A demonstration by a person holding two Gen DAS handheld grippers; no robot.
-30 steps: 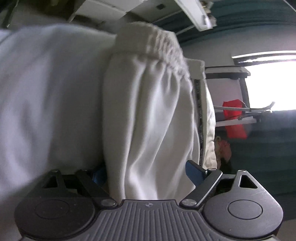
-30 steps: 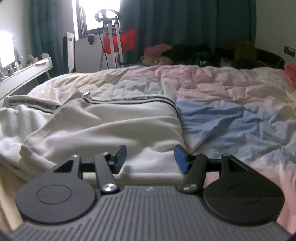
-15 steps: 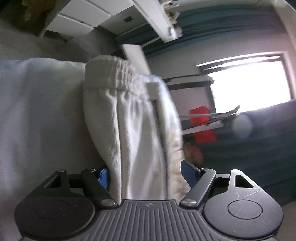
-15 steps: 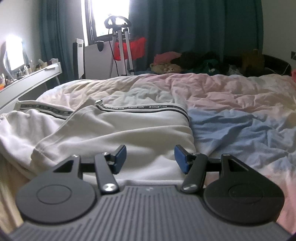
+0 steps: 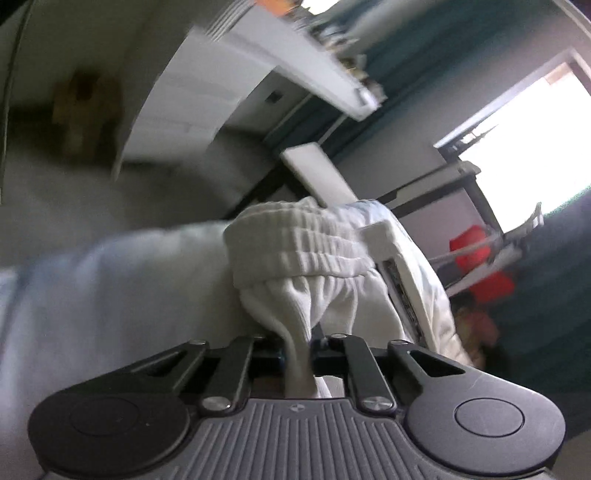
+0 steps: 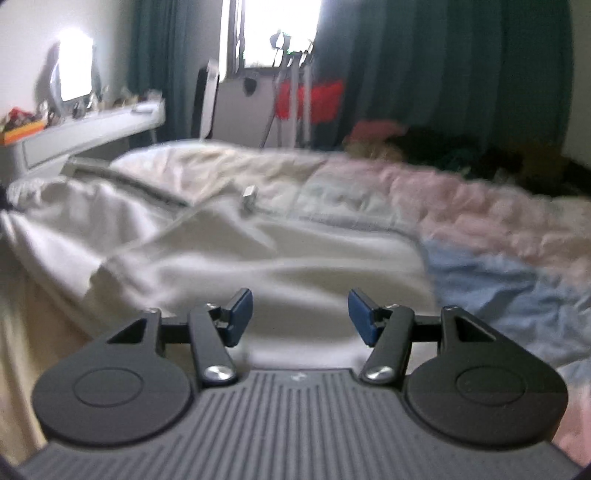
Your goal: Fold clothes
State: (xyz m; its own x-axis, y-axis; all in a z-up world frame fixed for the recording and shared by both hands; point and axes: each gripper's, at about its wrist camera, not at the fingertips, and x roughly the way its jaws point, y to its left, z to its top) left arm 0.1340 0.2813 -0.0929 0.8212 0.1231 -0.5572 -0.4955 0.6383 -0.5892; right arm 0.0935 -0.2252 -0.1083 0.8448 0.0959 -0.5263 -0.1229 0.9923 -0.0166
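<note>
A: What is the garment, and where does it sit?

B: A cream-white jacket of soft fleece with a dark printed zip tape (image 6: pixel 258 258). Most of it lies spread on the bed, straight ahead of the right gripper's fingers and running off to their left. Its metal zip pull (image 6: pixel 250 194) stands well beyond the fingertips.

A: And the left side?

B: The left gripper (image 5: pixel 297 350) is clenched on a gathered pleat of the jacket's sleeve, just behind the ribbed elastic cuff (image 5: pixel 295 243). The cloth rises out from between the two closed fingers, and the cuff fans out directly beyond them. The zip tape (image 5: pixel 404 295) runs down to the right of the fingers.

A: Is the right gripper (image 6: pixel 300 314) holding anything?

B: No. Its blue-padded fingers (image 6: pixel 239 314) stand well apart with nothing between them, hovering over the jacket's near edge without pressing on it.

A: What lies under the jacket?

B: A crumpled quilt in pale pink, blue and cream patches (image 6: pixel 480 229), spreading to the right of the right fingers and beyond them.

A: Farther out?

B: Ahead of the right fingers hang dark teal curtains (image 6: pixel 443 74), with a bright window (image 6: pixel 280 29) and a red cloth on a metal stand (image 6: pixel 314 99). To the far left runs a white shelf (image 6: pixel 92 129) with small items, too blurred to name.
</note>
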